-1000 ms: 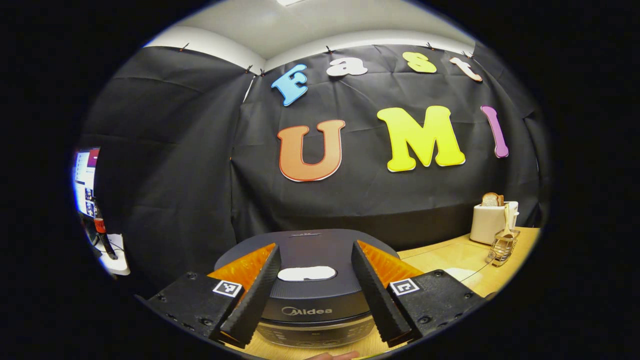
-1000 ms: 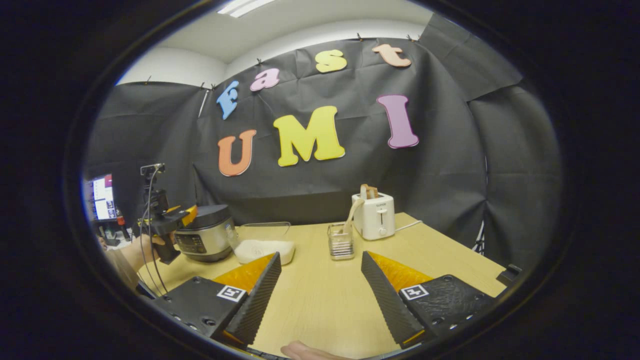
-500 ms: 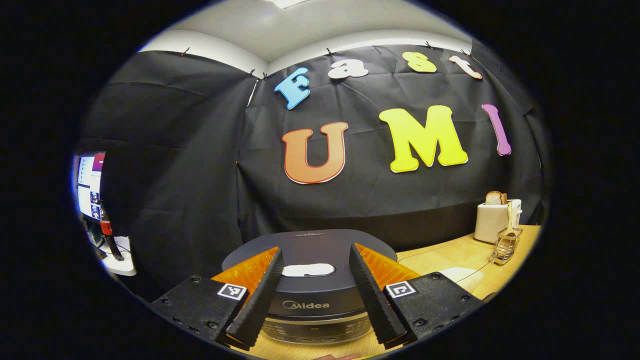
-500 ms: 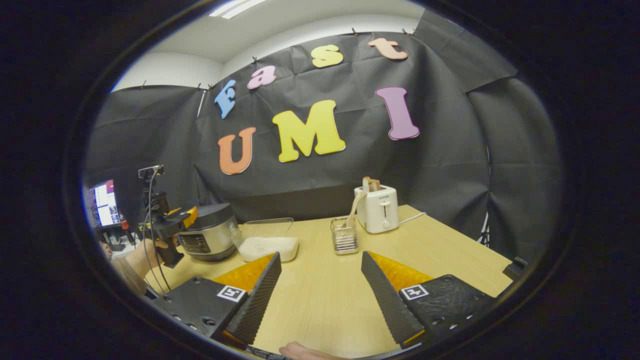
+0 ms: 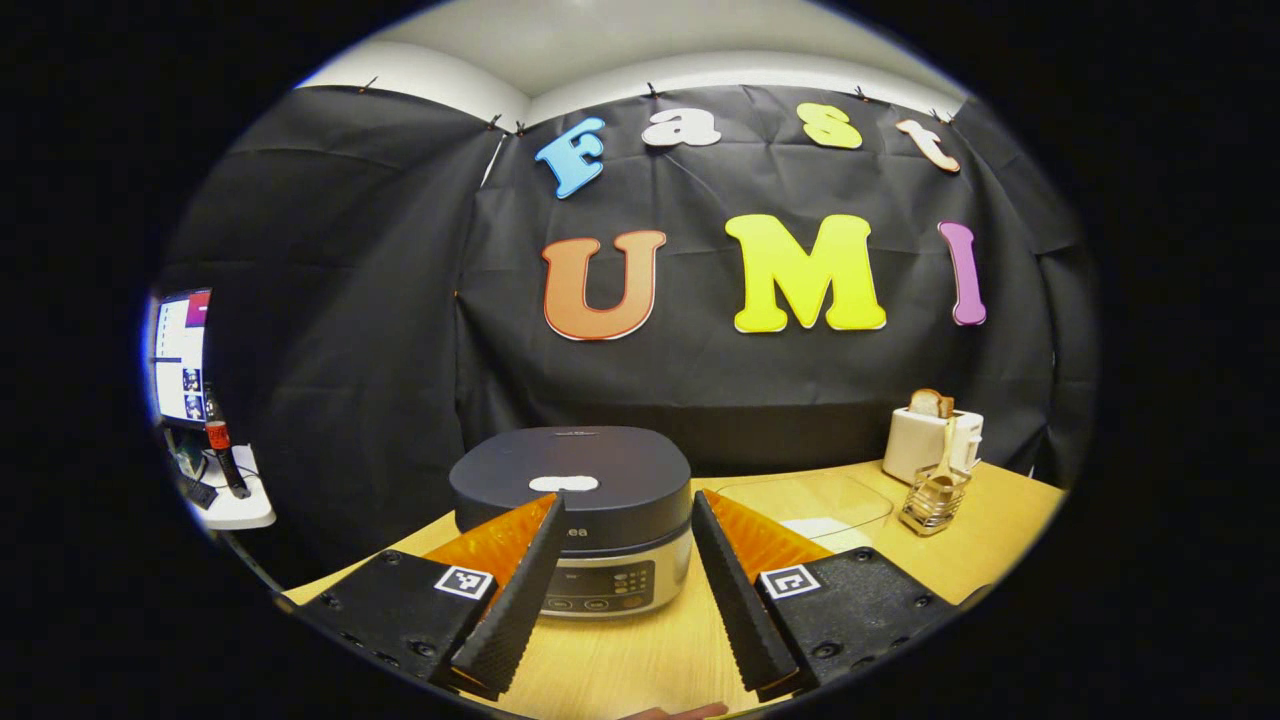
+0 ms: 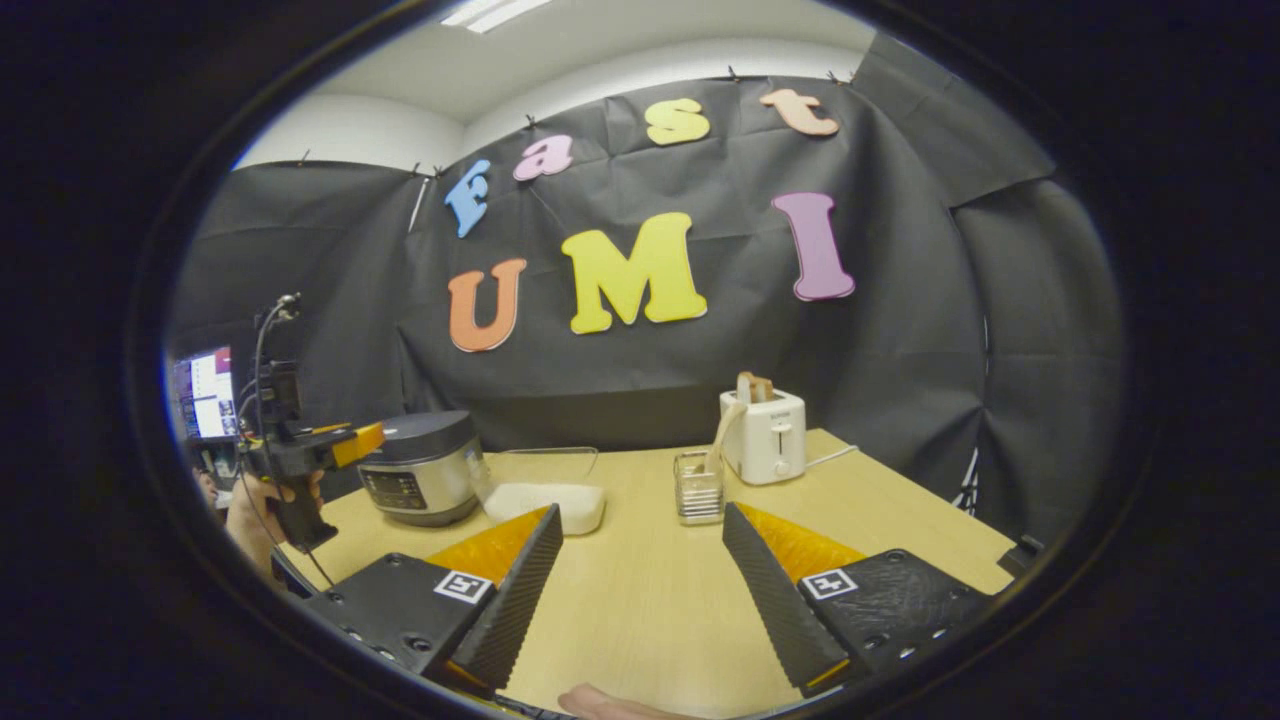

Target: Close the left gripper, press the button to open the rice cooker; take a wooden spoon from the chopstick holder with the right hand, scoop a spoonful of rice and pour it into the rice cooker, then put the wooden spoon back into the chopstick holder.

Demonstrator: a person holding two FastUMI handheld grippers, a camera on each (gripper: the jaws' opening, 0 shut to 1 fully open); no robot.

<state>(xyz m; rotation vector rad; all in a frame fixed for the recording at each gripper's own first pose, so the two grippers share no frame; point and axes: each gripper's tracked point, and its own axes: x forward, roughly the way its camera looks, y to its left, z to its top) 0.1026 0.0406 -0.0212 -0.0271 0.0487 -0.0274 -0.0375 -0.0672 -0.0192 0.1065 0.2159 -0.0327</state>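
Left gripper view: the left gripper (image 5: pixel 625 590) hangs open before the closed rice cooker (image 5: pixel 572 500) on the tabletop (image 5: pixel 640 660). Right gripper view: the right gripper (image 6: pixel 640 600) is open and empty; the wooden spoon (image 6: pixel 722 430) stands in the chopstick holder (image 6: pixel 698 490) beside the toaster (image 6: pixel 768 435).

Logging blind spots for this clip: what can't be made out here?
- Cooker inside: both views, the shut lid hides it.
- Cooker panel markings: both views, too small.
- Spoon bowl: right gripper view, sunk in the holder.
- Left gripper fingertips: right gripper view, too small to judge the gap.
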